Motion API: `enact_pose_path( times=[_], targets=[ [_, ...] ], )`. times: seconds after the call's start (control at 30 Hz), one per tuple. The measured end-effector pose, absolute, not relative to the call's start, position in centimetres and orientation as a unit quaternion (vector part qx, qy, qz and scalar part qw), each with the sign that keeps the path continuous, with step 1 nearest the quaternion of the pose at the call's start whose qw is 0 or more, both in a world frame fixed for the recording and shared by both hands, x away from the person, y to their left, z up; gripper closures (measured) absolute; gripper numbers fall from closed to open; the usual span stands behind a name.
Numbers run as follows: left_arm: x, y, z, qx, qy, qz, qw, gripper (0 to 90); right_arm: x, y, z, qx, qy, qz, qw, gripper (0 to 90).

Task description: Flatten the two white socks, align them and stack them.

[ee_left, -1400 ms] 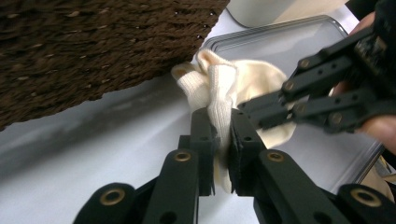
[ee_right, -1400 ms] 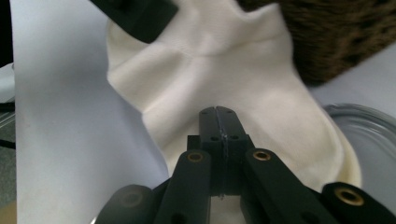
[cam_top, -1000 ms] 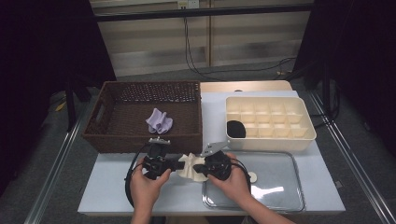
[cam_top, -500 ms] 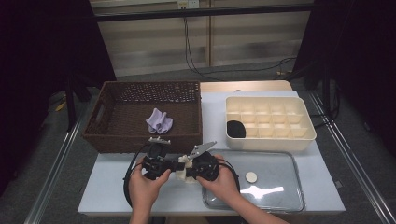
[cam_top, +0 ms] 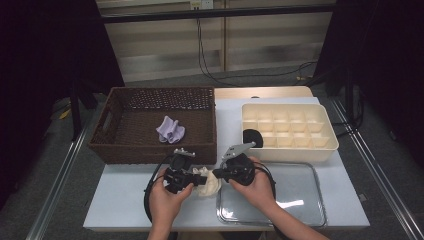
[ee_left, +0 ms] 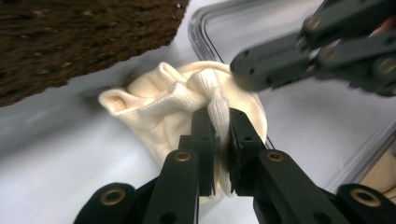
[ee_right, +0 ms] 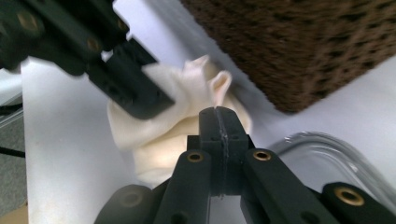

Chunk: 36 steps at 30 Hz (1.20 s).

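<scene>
table (cam_top: 125,197) up front, basket (cam_top: 150,125) behind, and the cream cloth (cam_top: 209,182) sits bunched between both hands. left gripper (ee_left: 218,128) pinches a fold of cloth; right gripper (ee_right: 219,122) clamped tight, nothing between its jaws.

My tools (cam_top: 206,176) black with brass-coloured rivets. Sock (ee_left: 187,100) between them cream, fine ribbed knit. Wicker basket (cam_top: 120,145) dark brown, woven; cloth (cam_top: 170,129) inside it pale lilac. Compartment box (cam_top: 327,147) cream. Table (cam_top: 125,190) pale grey-white.
</scene>
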<state>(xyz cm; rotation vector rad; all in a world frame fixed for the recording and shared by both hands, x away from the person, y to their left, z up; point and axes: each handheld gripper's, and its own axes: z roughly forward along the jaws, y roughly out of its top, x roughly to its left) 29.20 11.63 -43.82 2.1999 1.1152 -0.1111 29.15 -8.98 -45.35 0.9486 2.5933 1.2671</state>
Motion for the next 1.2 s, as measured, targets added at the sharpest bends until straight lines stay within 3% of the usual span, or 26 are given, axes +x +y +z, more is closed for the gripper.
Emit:
enact_pose_path(
  times=[0.63,0.93,1.2],
  targets=[
    [29.2,10.1,-45.0,0.849,0.414,-0.045,0.324,73.1,29.5,-7.8,-45.5,0.301,0.844,0.44,0.058,90.0],
    [29.2,11.3,-44.2,0.833,0.426,-0.052,0.348,60.9,29.7,-8.5,-46.6,0.314,0.851,0.418,0.056,90.0],
    [29.4,12.2,-43.9,0.823,0.434,-0.054,0.363,62.6,29.5,-8.8,-46.9,0.313,0.851,0.419,0.057,90.0]
  ],
)
